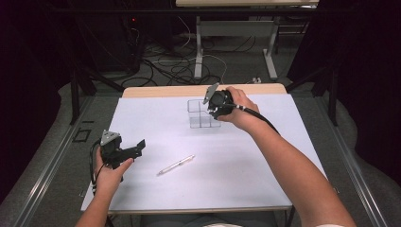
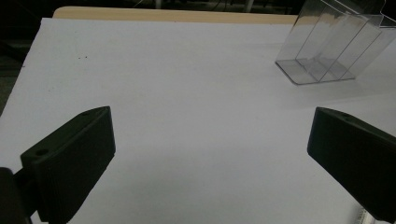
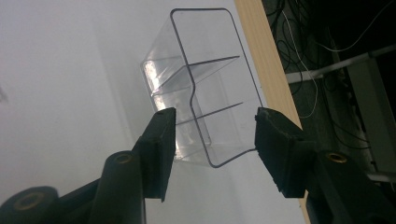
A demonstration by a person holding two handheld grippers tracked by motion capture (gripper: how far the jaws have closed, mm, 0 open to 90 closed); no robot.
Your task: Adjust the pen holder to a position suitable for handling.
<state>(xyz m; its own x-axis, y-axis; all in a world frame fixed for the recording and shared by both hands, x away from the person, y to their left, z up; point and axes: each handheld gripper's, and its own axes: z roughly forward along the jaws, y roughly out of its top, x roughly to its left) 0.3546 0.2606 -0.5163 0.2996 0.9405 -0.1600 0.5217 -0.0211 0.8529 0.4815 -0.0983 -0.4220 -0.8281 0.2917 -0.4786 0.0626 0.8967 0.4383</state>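
Here the right gripper [image 3: 210, 135] sits at the clear compartment box [image 3: 201, 88], jaws spread partway and standing to either side of the box's near end; whether the pads touch the walls cannot be told, and nothing is clamped yet. In the right gripper view the box runs lengthwise straight away from that gripper, its two dividers crossing between the jaws, so closing would pinch across the short width. In the high view the box [image 1: 202, 113] stands just beside the right gripper [image 1: 213, 109], near the far wooden edge of the bench [image 1: 156, 91].

The left gripper [image 1: 135, 149] hangs wide open and empty, well apart from the box, which lies ahead and to its right in the left gripper view [image 2: 331, 46]. A pen [image 1: 176, 165] lies just to the right of it, pointing diagonally toward the box. Open white bench surrounds both, leaving free room to slide or lift.
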